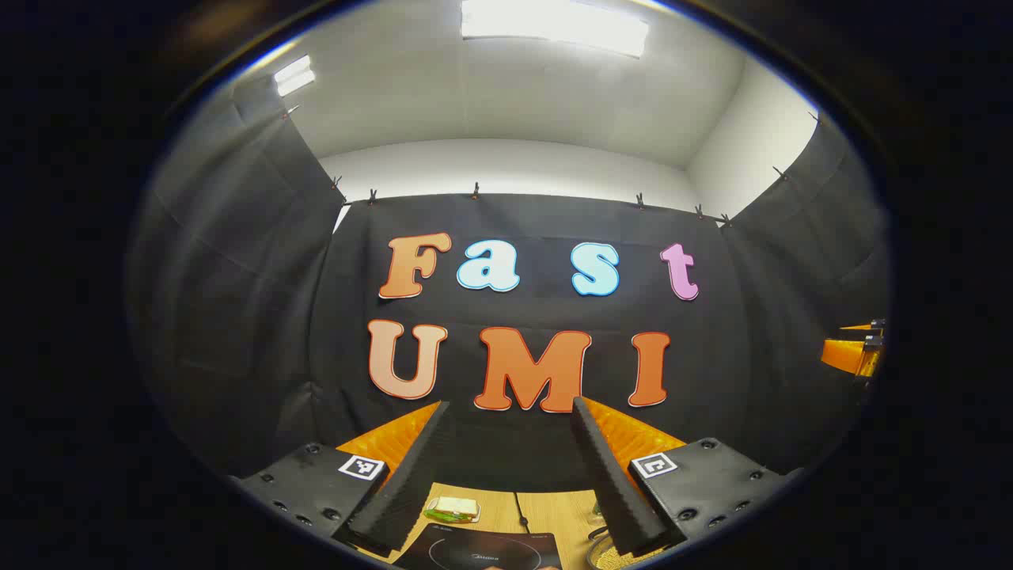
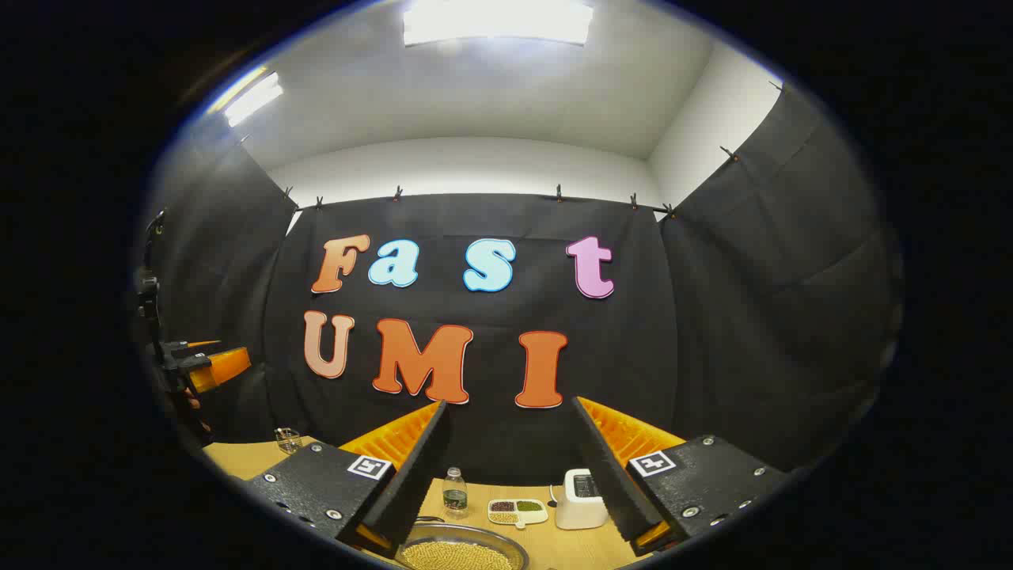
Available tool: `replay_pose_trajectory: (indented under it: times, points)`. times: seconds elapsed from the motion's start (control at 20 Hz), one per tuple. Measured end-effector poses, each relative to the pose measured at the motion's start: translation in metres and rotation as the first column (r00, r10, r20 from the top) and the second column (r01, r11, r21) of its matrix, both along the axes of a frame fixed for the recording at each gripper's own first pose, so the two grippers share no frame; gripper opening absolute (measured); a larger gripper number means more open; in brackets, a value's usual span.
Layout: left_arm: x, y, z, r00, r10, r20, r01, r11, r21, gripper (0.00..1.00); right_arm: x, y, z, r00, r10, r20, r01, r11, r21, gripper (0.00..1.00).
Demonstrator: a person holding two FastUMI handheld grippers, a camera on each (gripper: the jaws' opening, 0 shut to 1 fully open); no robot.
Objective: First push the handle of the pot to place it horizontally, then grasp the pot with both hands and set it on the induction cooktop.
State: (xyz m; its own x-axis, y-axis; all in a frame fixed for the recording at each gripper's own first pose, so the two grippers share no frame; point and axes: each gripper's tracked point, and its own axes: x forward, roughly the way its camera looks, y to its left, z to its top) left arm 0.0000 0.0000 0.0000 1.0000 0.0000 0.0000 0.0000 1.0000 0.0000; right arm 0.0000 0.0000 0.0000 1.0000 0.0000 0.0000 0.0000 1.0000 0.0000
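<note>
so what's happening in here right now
A person holds two tongs raised above a wooden table, both open and gripping nothing. Below the left tongs lies the induction cooktop. Below the right tongs sits a metal pot filled with small yellowish grains. Nothing is being touched.

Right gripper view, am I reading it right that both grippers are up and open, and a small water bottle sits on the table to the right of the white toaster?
Not quite. In the right gripper view the water bottle stands left of the white toaster, with a divided dish between them. The rest holds: the right gripper and the left gripper are both raised and open.
</note>
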Motion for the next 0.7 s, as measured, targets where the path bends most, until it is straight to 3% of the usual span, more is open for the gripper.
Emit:
replay_pose_trajectory:
  times: [0.4,0.7]
  points:
    - [0.001,-0.012,0.001,1.0,-0.017,0.0,0.017,1.0,-0.019,0.98,-0.007,0.007,0.003,0.999,0.033,-0.004,-0.033,0.999,0.002,0.94]
    - [0.0,0.0,0.01,0.999,0.018,0.033,-0.017,1.0,-0.019,0.99,-0.012,0.011,0.006,0.998,0.062,-0.016,-0.062,0.998,0.034,0.94]
